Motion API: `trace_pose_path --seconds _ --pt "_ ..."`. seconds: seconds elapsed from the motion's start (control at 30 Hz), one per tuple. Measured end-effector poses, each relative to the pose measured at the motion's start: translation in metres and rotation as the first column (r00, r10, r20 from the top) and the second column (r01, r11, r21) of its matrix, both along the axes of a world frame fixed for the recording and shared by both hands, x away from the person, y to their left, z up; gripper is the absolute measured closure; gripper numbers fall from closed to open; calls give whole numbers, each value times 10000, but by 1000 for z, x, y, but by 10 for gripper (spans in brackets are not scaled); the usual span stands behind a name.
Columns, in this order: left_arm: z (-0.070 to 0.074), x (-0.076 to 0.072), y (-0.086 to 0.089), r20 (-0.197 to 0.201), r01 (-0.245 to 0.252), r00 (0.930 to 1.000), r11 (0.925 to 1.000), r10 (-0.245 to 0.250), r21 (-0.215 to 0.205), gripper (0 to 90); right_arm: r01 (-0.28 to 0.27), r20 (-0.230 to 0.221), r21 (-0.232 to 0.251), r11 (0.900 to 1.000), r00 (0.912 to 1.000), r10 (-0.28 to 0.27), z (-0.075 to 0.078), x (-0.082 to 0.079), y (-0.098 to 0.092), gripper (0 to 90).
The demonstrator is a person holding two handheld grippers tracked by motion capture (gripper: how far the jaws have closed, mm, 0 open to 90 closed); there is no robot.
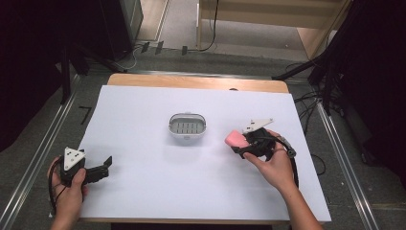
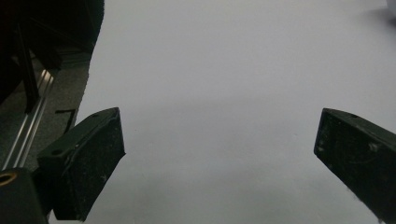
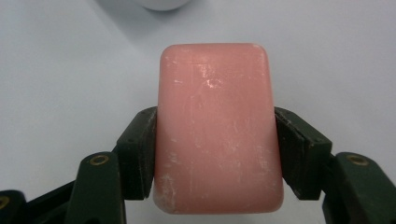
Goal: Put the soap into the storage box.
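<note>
A pink bar of soap [image 3: 215, 126] sits clamped between the jaws of my right gripper [image 3: 215, 154], which is shut on its long sides. In the high view the soap [image 1: 234, 138] pokes out of the right gripper [image 1: 246, 143] just right of a white soap dish [image 1: 187, 127] with a slotted floor at the table's middle. The dish's rim [image 3: 161, 4] peeks in at the top of the right gripper view. My left gripper [image 1: 103, 167] rests at the near left, its jaws spread wide over bare white surface [image 2: 219, 135].
A white sheet [image 1: 143, 182] covers the wooden table [image 1: 191, 81]. Metal rails [image 1: 38, 153] run along both sides on the floor. Cables [image 1: 306, 100] lie off the right edge. Dark stands rise at the far left and far right.
</note>
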State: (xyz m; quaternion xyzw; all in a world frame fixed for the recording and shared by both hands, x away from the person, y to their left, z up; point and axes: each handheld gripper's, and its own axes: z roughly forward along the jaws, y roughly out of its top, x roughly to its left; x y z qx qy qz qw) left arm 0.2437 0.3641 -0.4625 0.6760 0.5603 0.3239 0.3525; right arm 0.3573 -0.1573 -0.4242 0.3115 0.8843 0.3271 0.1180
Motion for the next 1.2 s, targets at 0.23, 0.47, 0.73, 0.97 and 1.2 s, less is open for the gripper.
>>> trace_pose_path --seconds 0.23,0.47,0.73,0.97,1.2 --pt "0 0 1 13 42 10000 10000 -41 -50 22 -835 308 -97 9965 9960 837 9 7 18 385" --pt "0 0 1 3 84 10000 9999 -84 -80 22 -1523 360 -164 9882 9876 1528 13 18 35 385" --pt "0 0 0 0 62 10000 10000 -62 -55 22 -2240 598 -218 9744 9725 2249 21 27 59 385" --pt "0 -1 1 83 133 9999 9998 -132 -112 22 -2693 649 -228 9628 9606 2702 23 35 74 385" --pt "0 -1 1 42 171 9998 9998 -171 -104 23 -3192 781 37 9477 9449 3179 28 46 88 385"
